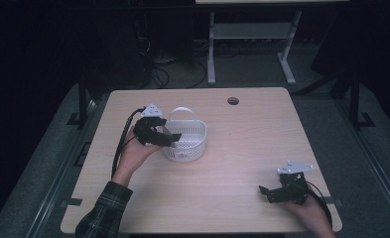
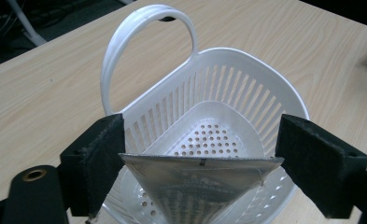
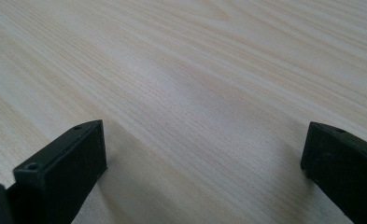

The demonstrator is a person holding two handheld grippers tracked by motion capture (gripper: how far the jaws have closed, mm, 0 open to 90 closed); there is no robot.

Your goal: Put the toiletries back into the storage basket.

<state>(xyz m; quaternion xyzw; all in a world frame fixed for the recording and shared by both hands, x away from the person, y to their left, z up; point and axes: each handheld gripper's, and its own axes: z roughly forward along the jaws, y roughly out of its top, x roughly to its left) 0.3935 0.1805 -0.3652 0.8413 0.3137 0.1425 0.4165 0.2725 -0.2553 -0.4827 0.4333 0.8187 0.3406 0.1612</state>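
Observation:
A white slotted plastic basket (image 1: 185, 141) with an upright loop handle (image 2: 144, 18) stands on the wooden table, left of centre. My left gripper (image 1: 170, 138) reaches over its near rim from the left. In the left gripper view a flat silver pouch (image 2: 195, 186) hangs between the pads of the left gripper (image 2: 200, 140). Its straight top edge touches both pads, and its lower part points down into the basket (image 2: 246, 60). My right gripper (image 1: 266, 191) rests low at the front right of the table. Its jaws stand wide apart over bare wood in the right gripper view (image 3: 204, 154).
The table (image 1: 242, 148) has a round cable hole (image 1: 233, 100) near its back edge. A white desk frame (image 1: 252, 44) stands on the dark floor behind it. Black cables trail from both grippers.

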